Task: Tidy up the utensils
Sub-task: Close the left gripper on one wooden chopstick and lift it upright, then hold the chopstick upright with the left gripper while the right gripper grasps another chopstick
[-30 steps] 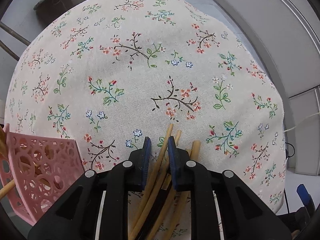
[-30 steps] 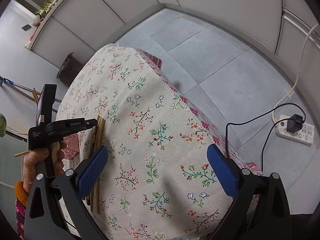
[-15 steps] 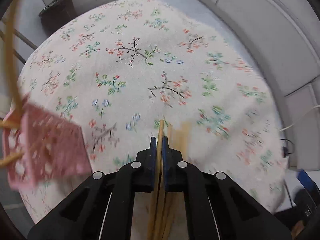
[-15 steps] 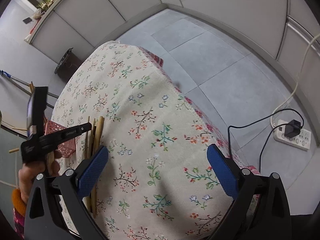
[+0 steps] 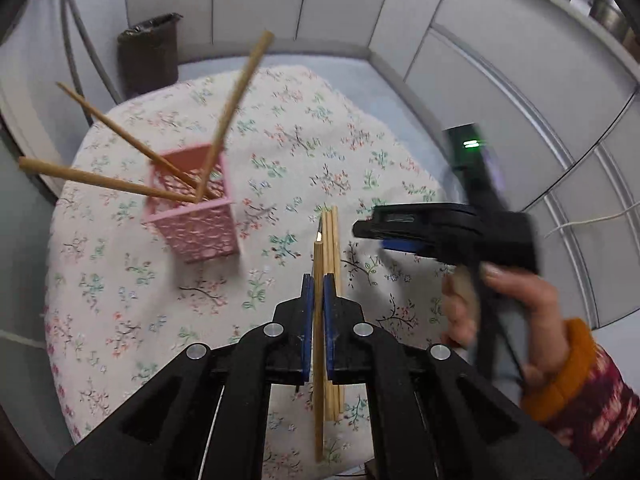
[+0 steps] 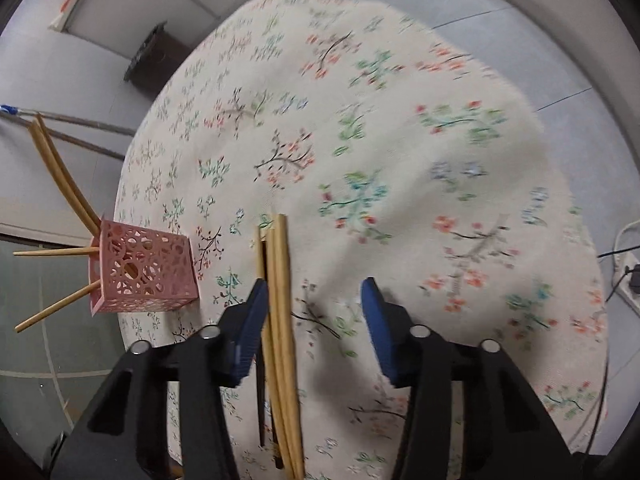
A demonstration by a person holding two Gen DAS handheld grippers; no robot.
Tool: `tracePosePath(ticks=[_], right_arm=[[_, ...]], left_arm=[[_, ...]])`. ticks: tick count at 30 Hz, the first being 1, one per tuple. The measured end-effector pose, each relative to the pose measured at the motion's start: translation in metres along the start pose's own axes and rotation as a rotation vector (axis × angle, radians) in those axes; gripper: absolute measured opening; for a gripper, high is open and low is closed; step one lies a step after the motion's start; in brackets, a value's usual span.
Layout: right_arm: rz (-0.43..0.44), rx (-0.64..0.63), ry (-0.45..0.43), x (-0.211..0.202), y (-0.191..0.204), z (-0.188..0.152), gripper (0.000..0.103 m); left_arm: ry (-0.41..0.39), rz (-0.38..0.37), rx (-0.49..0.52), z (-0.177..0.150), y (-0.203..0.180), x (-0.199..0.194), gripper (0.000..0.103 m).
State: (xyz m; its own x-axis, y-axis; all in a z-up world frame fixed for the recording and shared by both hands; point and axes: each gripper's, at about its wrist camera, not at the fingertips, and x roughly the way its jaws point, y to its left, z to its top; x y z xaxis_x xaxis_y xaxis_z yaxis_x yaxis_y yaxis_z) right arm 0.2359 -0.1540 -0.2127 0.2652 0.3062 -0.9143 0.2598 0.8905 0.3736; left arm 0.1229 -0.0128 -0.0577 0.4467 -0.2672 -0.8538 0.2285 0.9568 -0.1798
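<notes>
1. Left gripper (image 5: 316,292) clamps one chopstick (image 5: 318,352), lifted for the pink basket (image 5: 192,216) nearby.
2. Right gripper (image 6: 314,308), jaws just narrowing but not touching, straddles the pile (image 6: 280,300) on the table (image 6: 400,160).

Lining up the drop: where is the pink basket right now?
In the left wrist view the pink basket stands on the floral tablecloth, up and left of the left gripper, with chopsticks poking out of it.

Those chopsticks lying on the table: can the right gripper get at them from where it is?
Probably yes. The right gripper hangs open right over the chopsticks, which already lie between its fingers by the left pad, and nothing covers them.
</notes>
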Motion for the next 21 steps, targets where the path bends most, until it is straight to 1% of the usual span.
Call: tracePosePath(ticks=[4,9,12,16,18,19,21], right_arm=[[-0.022,0.006,0.005,0.014,0.010,0.009,0.032],[-0.030,0.013,0.013,0.021,0.012,0.018,0.031],[-0.064,-0.015,0.006,0.024,0.017,0.020,0.030],[-0.160,-0.094,-0.017,0.030,0.037,0.020,0.030],[-0.183,-0.106,-0.024,0.033,0.043,0.020,0.030],[-0.175,-0.092,-0.024,0.033,0.041,0.021,0.030],[-0.171,-0.088,-0.020,0.032,0.037,0.022,0.019]], left_arm=[[-0.046,-0.008,-0.004,-0.002,0.007,-0.019,0.004],[-0.057,-0.029,-0.006,-0.001,0.011,-0.027,0.004],[-0.061,-0.041,-0.009,-0.001,0.013,-0.028,0.004],[-0.068,-0.048,-0.007,-0.001,0.011,-0.029,0.004],[-0.075,-0.046,-0.001,-0.002,0.009,-0.032,0.004],[-0.079,-0.044,0.002,-0.002,0.009,-0.034,0.004],[-0.084,-0.041,0.011,-0.004,0.007,-0.039,0.004]])
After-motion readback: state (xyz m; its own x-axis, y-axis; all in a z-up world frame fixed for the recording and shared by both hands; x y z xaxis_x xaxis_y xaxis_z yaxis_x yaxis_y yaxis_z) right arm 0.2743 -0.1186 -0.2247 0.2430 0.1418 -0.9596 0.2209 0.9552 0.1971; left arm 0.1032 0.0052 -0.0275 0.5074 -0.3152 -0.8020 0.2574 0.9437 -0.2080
